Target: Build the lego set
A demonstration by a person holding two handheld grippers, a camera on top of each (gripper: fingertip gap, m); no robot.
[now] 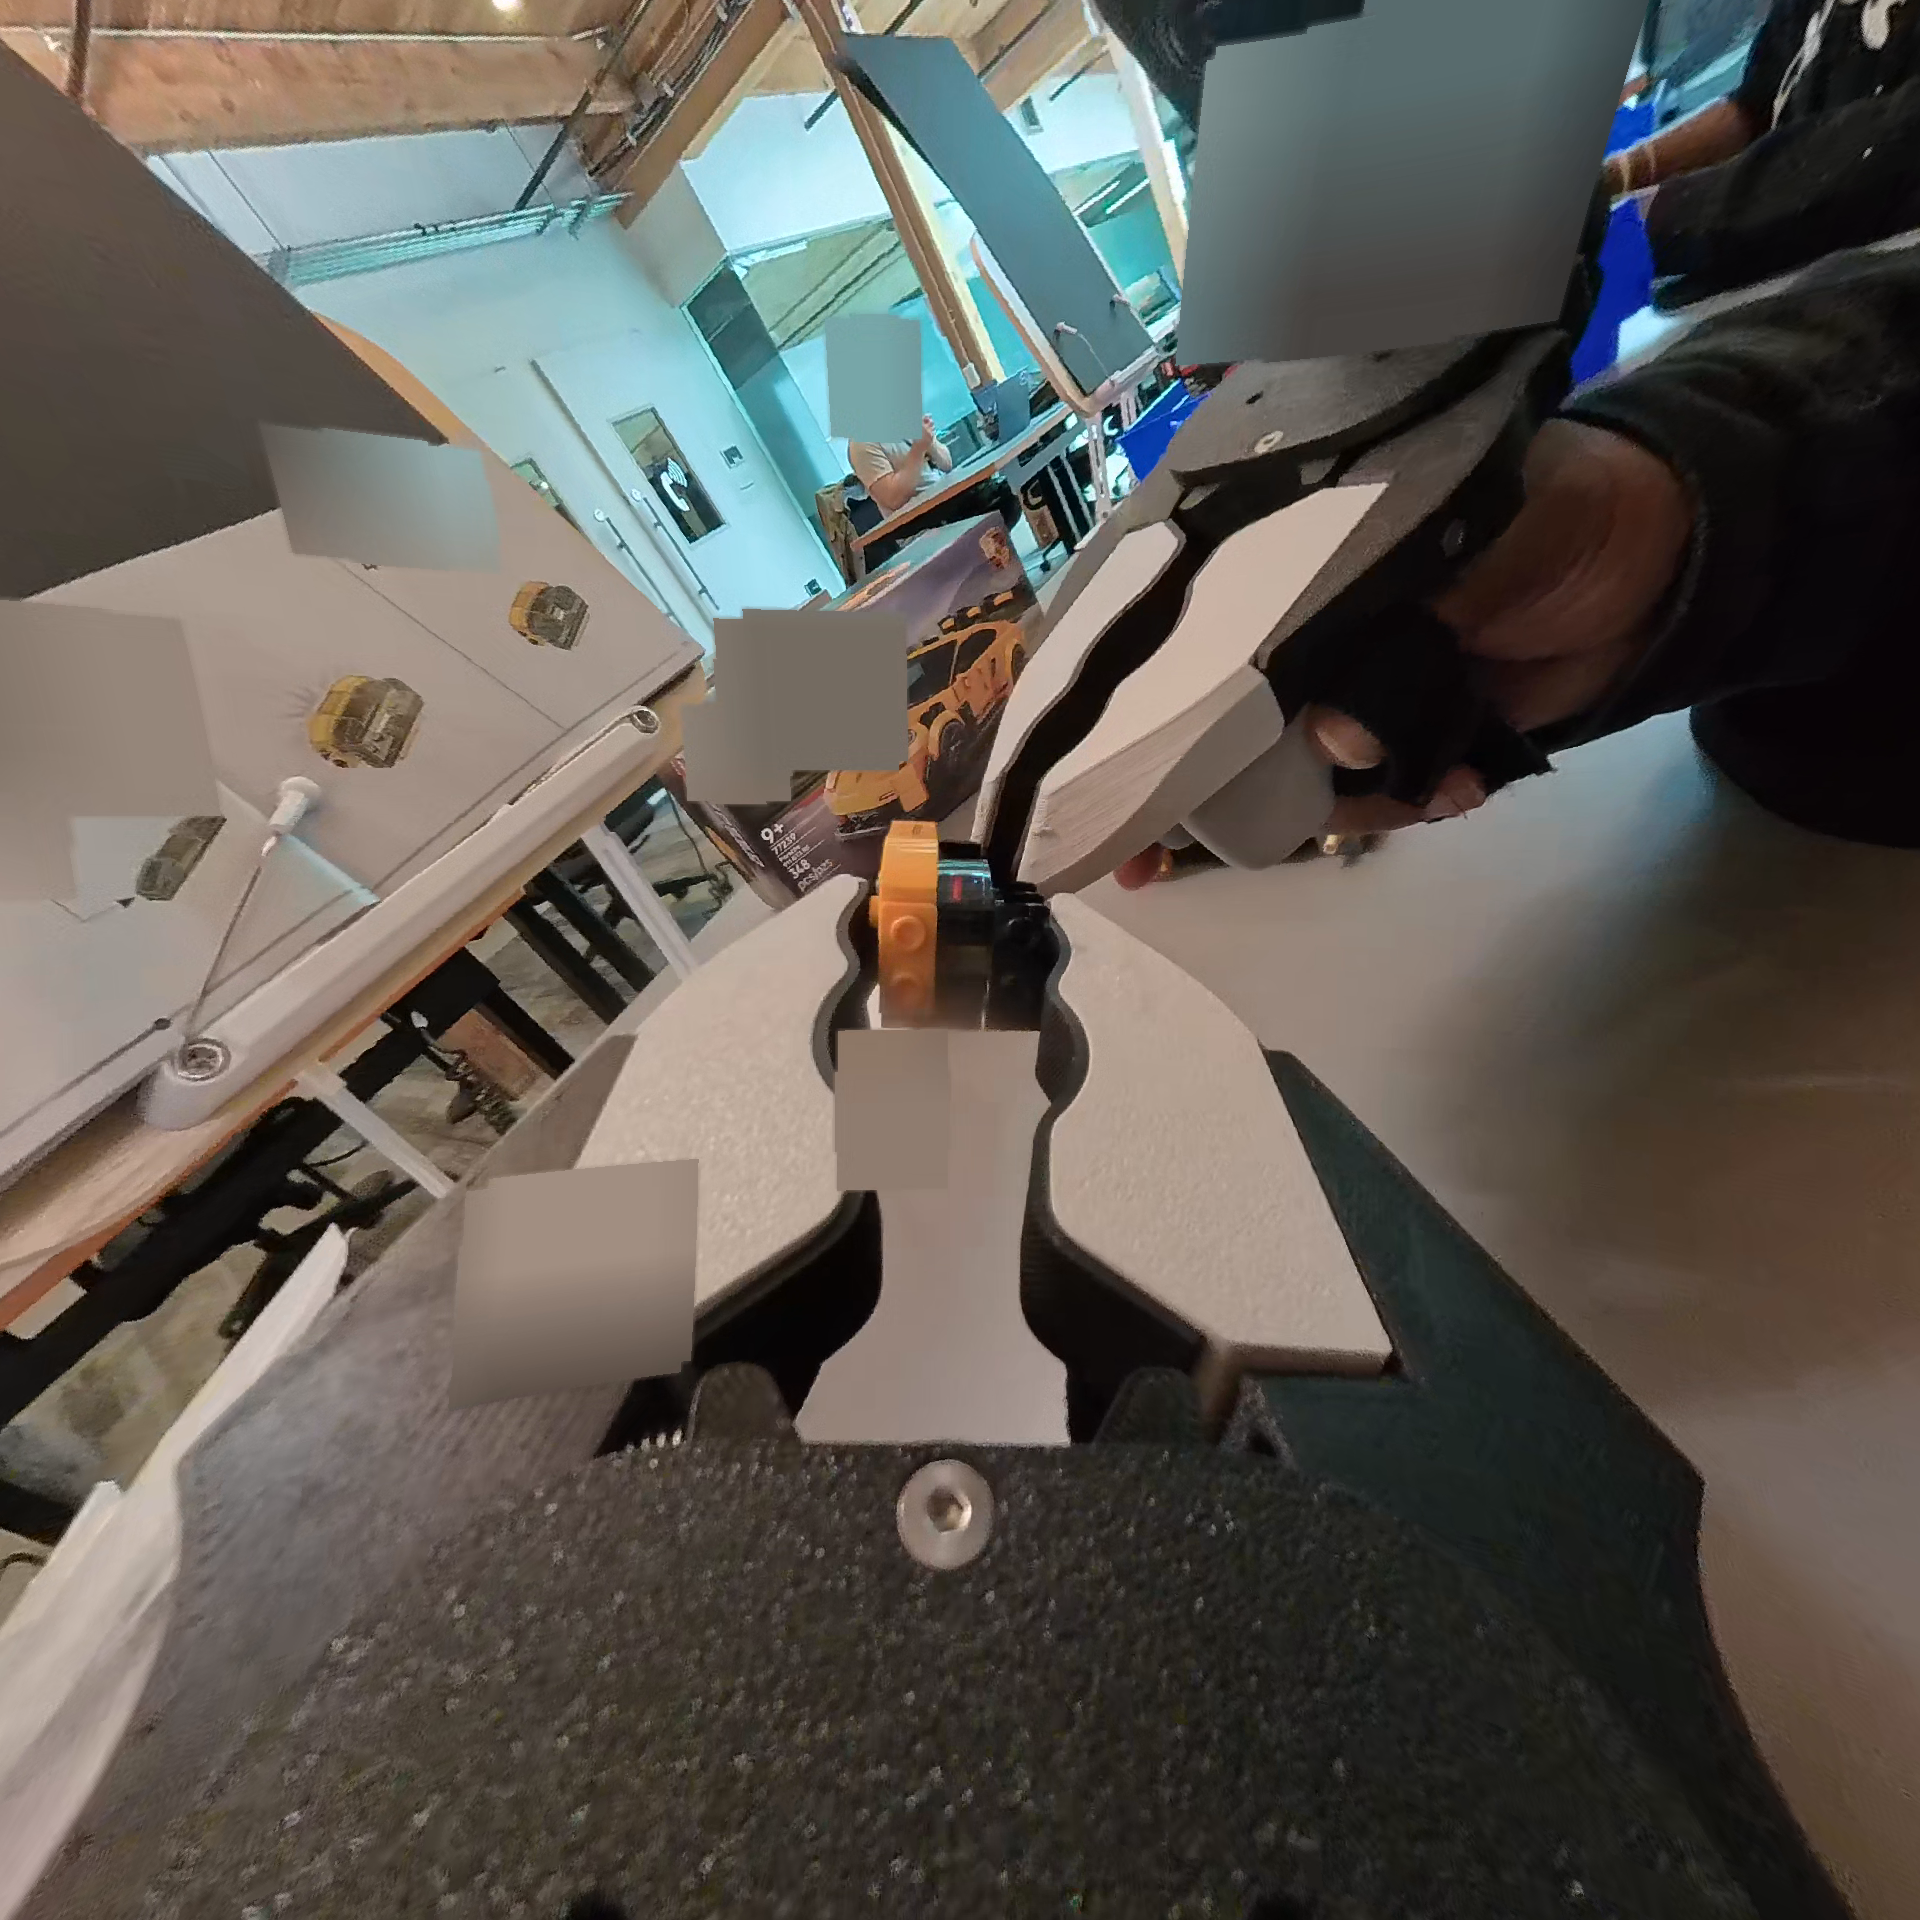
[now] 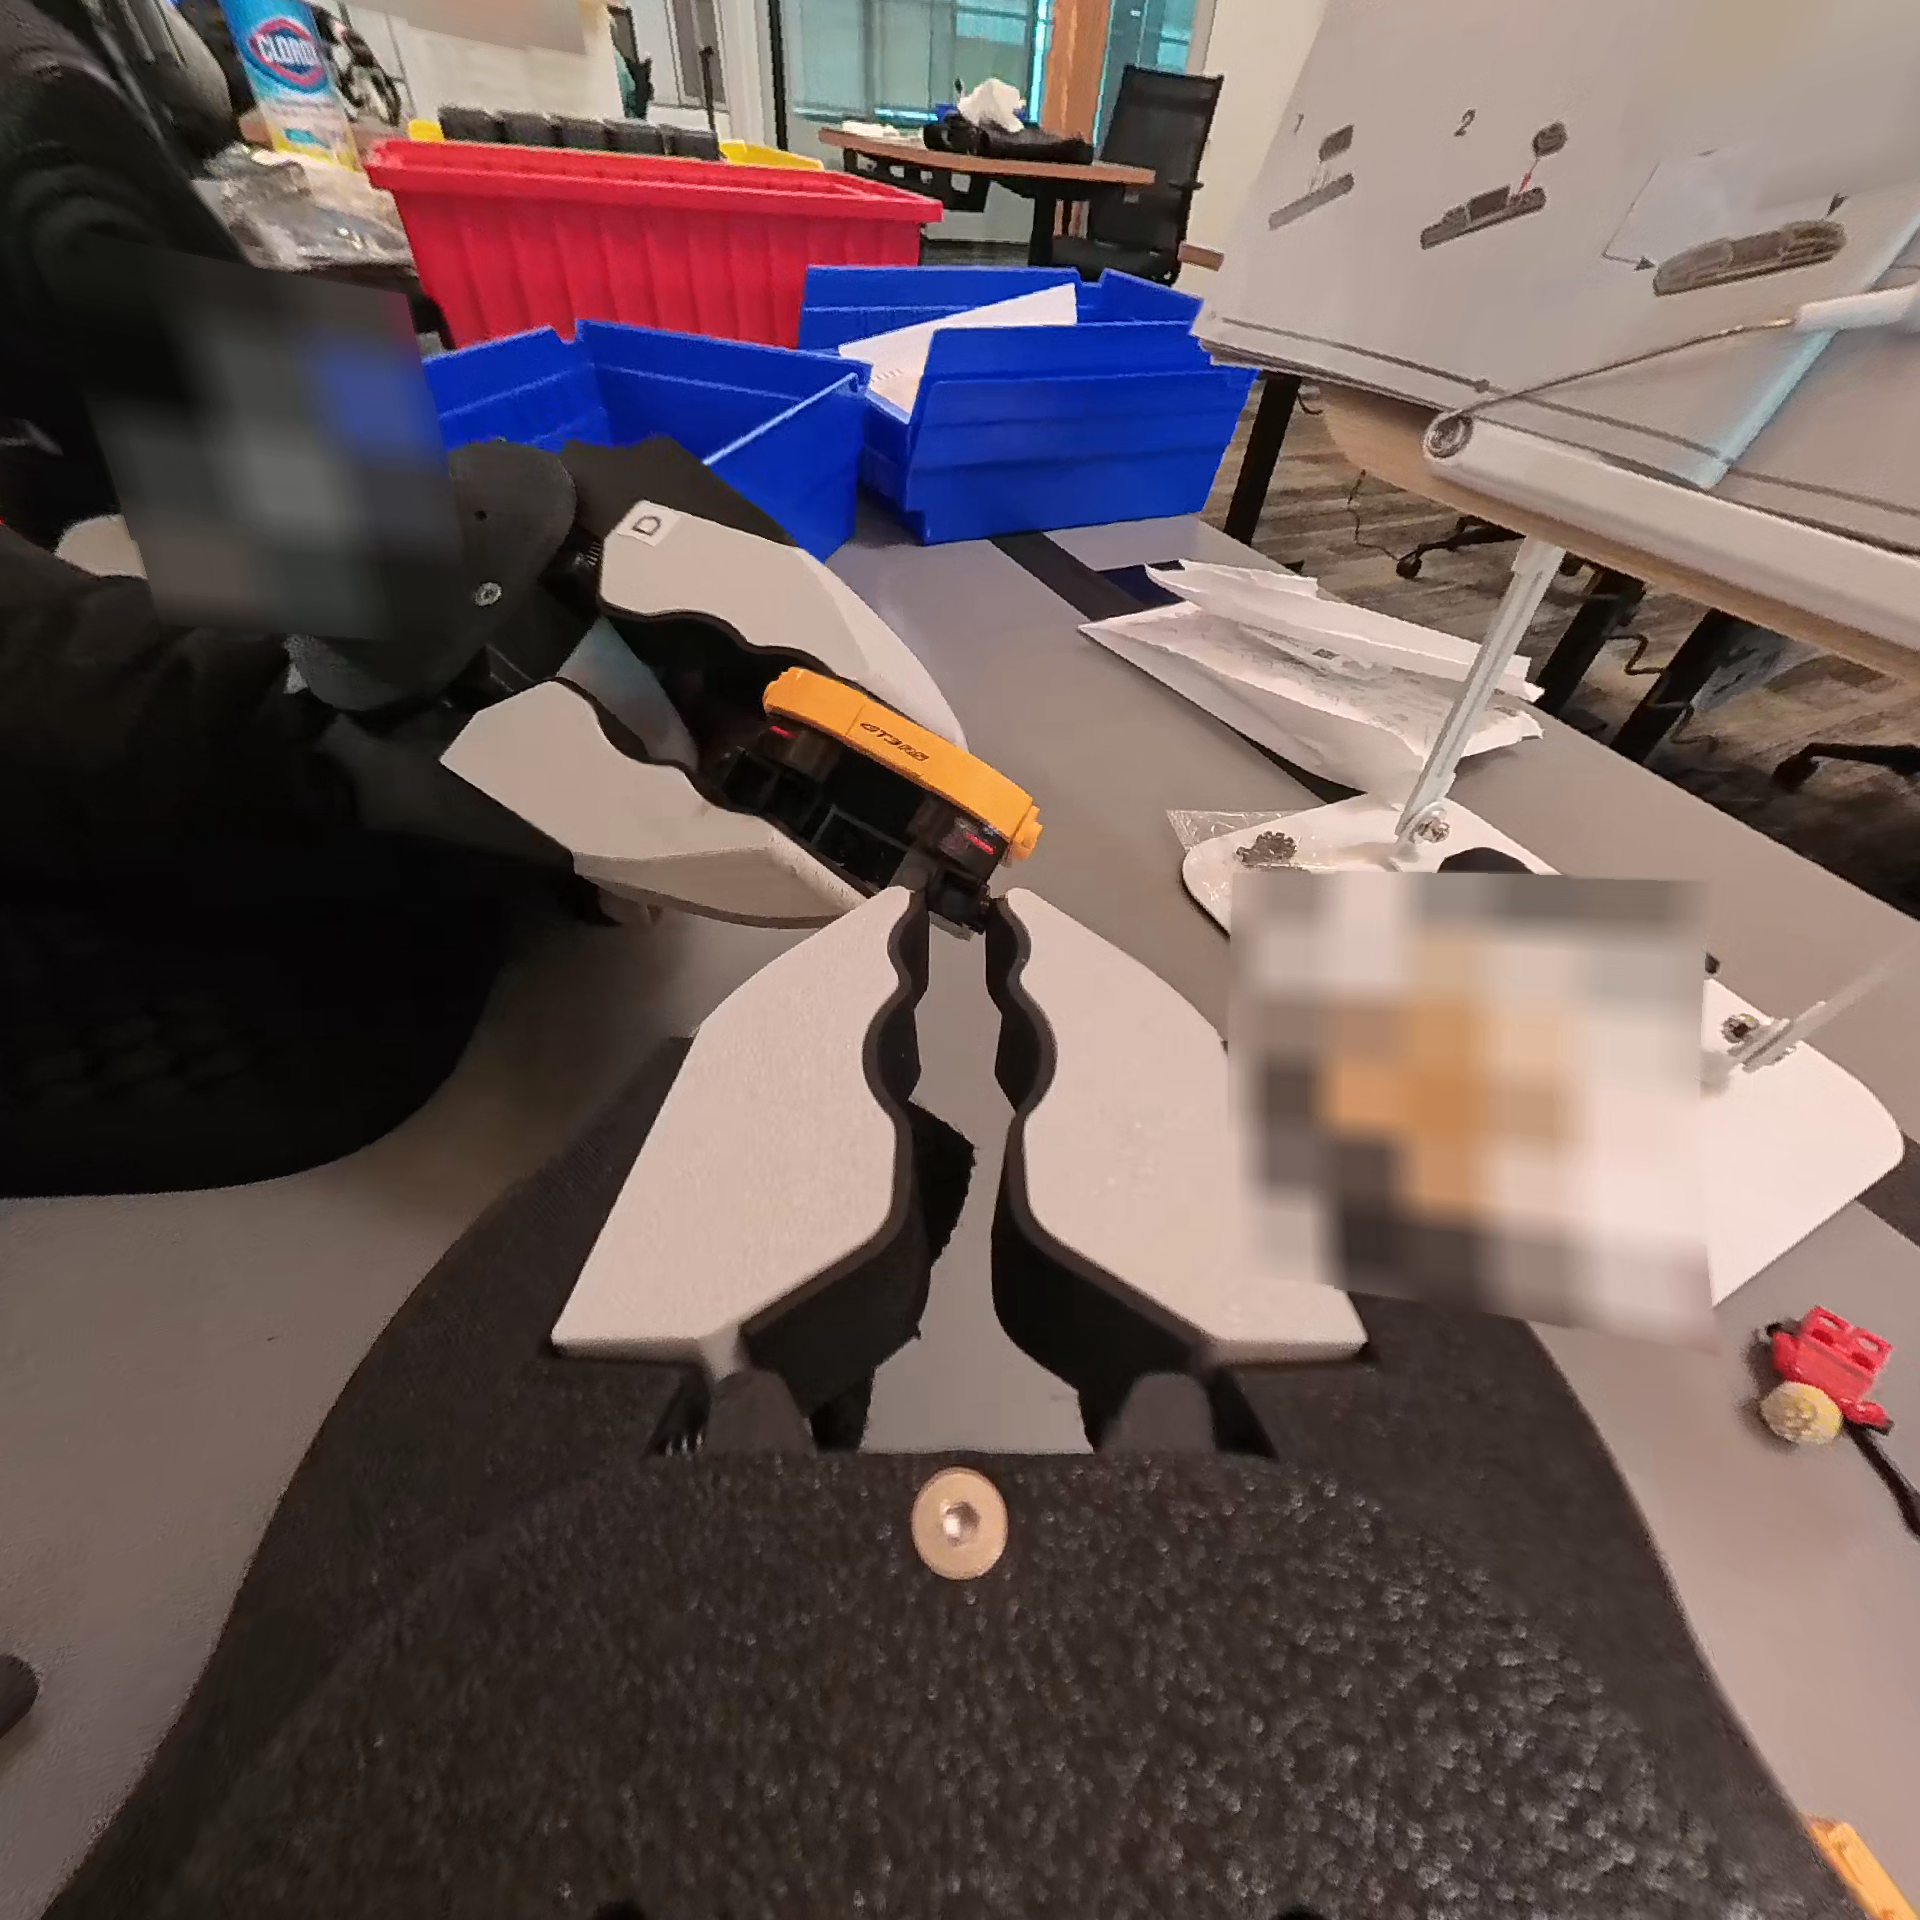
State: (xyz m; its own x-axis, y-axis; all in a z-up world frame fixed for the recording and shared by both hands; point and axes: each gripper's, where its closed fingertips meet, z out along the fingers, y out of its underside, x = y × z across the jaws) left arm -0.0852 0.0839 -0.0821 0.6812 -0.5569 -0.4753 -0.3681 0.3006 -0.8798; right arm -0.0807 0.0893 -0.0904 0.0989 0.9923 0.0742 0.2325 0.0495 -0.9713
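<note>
Grey table (image 2: pixel 1091 665), blue bins (image 2: pixel 1039 436) right cam only, set box (image 1: pixel 935 727) left cam only

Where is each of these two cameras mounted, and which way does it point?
Left wrist view: on the left gripper, looking along its grey fingers at the orange and black lego assembly; the right gripper and gloved hand show beyond.
Right wrist view: on the right gripper, facing the blue plastic bins; the left gripper shows.
Shared: the lego assembly, both grippers.
</note>
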